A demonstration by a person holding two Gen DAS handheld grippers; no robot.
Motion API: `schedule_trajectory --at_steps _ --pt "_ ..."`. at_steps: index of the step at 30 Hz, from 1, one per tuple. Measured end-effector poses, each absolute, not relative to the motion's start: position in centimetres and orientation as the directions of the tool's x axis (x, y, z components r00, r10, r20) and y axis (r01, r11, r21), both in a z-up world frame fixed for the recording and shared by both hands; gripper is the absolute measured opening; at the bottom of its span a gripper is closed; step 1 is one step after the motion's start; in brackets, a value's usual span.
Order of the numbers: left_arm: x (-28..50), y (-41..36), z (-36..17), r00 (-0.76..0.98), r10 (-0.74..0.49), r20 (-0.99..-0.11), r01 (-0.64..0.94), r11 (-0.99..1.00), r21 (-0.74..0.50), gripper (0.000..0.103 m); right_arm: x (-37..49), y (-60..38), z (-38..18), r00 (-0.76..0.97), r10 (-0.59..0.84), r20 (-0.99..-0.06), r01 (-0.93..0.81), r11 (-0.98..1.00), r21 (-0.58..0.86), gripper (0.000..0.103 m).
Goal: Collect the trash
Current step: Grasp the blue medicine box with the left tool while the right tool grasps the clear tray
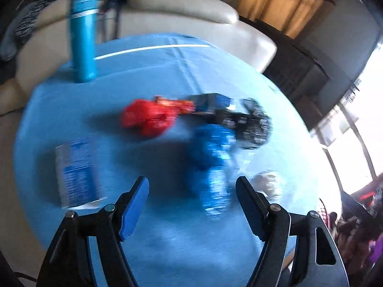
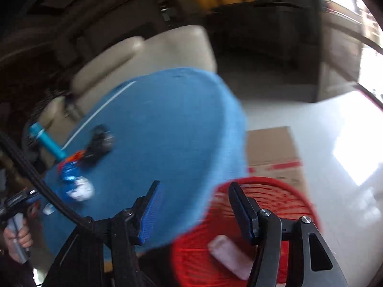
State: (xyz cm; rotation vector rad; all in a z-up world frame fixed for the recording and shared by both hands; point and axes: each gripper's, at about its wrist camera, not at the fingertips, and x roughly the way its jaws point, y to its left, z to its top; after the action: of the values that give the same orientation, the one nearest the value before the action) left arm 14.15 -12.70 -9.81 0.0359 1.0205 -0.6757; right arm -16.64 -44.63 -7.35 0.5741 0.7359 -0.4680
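Note:
Crumpled trash lies on the round table under a blue cloth (image 1: 167, 239): a red wrapper (image 1: 148, 117), a dark wrapper (image 1: 249, 124), a blue wrapper (image 1: 213, 162) and a white paper ball (image 1: 268, 181). My left gripper (image 1: 191, 184) hovers open just short of the blue wrapper, with nothing between its fingers. My right gripper (image 2: 194, 186) is open and empty, over the table's edge (image 2: 229, 143) and a red mesh basket (image 2: 275, 198). A pale piece (image 2: 229, 256) lies inside the basket. Both views are motion-blurred.
A tall blue bottle (image 1: 83, 40) stands at the table's far left. A blue-and-white carton (image 1: 76, 172) lies flat at the left. A cream sofa (image 1: 179, 7) is behind the table. A cardboard box (image 2: 273, 148) sits on the floor beyond the basket. A hand (image 2: 19, 236) holds the other gripper.

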Motion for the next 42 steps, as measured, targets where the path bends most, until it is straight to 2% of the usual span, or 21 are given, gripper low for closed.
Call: schedule_trajectory --at_steps 5,8,10,11,15,19,21,23,25,28,31,33,34,36,38,39,42 --pt "15.3 -12.7 -9.9 0.439 -0.363 -0.822 0.492 0.863 -0.119 0.076 -10.2 -40.4 -9.8 0.688 0.03 -0.725 0.41 0.809 0.422 0.062" --pt "16.8 -9.3 -10.3 0.466 -0.322 -0.824 0.41 0.904 -0.122 0.076 -7.6 -36.3 -11.0 0.678 0.11 -0.727 0.263 0.887 0.379 0.062" --pt "17.5 -7.0 -10.4 0.491 -0.284 -0.823 0.366 0.925 -0.101 0.076 -6.7 -33.6 -11.9 0.678 0.157 -0.718 0.154 0.925 0.348 0.069" --pt "17.8 -6.0 -10.4 0.496 -0.271 -0.825 0.349 0.932 -0.096 0.076 -6.0 -32.5 -12.3 0.674 0.169 -0.719 0.108 0.94 0.322 0.077" --pt "18.5 -2.9 -10.5 0.497 -0.268 -0.825 0.293 0.947 -0.131 0.076 -2.7 -30.2 -14.6 0.663 0.122 -0.739 0.05 0.977 0.207 0.077" --pt "19.2 -1.3 -10.9 0.478 -0.278 -0.833 0.261 0.951 -0.168 0.076 0.1 -29.8 -15.4 0.655 0.11 -0.748 0.032 0.984 0.173 0.077" --pt "19.5 -0.9 -11.3 0.465 -0.29 -0.836 0.251 0.949 -0.19 0.076 1.2 -29.3 -15.0 0.686 0.096 -0.721 0.012 0.99 0.142 0.078" --pt "19.8 -0.7 -11.9 0.45 -0.305 -0.839 0.243 0.946 -0.214 0.076 2.6 -28.9 -15.3 0.64 0.114 -0.76 -0.008 0.99 0.141 0.077" --pt "19.7 -0.7 -12.2 0.435 -0.325 -0.84 0.241 0.941 -0.24 0.076 3.3 -28.5 -15.2 0.639 0.104 -0.762 -0.019 0.993 0.12 0.054" --pt "19.5 -1.1 -12.7 0.418 -0.336 -0.844 0.25 0.936 -0.249 0.076 3.5 -28.9 -15.0 0.64 0.129 -0.758 -0.002 0.986 0.166 0.053" --pt "19.0 -1.7 -12.7 0.418 -0.338 -0.843 0.27 0.932 -0.24 0.076 3.2 -30.3 -14.9 0.627 0.244 -0.74 0.039 0.939 0.342 0.053" --pt "18.7 -1.7 -12.6 0.421 -0.339 -0.841 0.276 0.931 -0.237 0.076 2.5 -32.4 -15.1 0.624 0.443 -0.643 0.081 0.782 0.618 0.053" --pt "18.6 -1.7 -12.5 0.423 -0.34 -0.84 0.275 0.931 -0.239 0.076 2.1 -33.5 -15.4 0.637 0.542 -0.548 0.096 0.65 0.754 0.053" --pt "18.5 -1.5 -12.3 0.427 -0.345 -0.836 0.267 0.931 -0.248 0.076 1.2 -35.4 -17.1 0.677 0.69 -0.258 0.098 0.263 0.96 0.053" --pt "18.4 -1.5 -12.1 0.428 -0.35 -0.833 0.263 0.93 -0.256 0.076 0.4 -36.1 -19.4 0.709 0.705 0.008 0.083 -0.095 0.992 0.053" --pt "18.2 -1.5 -12.0 0.428 -0.351 -0.833 0.264 0.93 -0.256 0.076 0.2 -36.0 -20.6 0.715 0.691 0.105 0.081 -0.232 0.969 0.053" --pt "17.8 -2.0 -11.8 0.427 -0.345 -0.836 0.277 0.93 -0.242 0.076 -0.2 -35.1 -22.4 0.739 0.64 0.212 0.088 -0.403 0.911 0.053"
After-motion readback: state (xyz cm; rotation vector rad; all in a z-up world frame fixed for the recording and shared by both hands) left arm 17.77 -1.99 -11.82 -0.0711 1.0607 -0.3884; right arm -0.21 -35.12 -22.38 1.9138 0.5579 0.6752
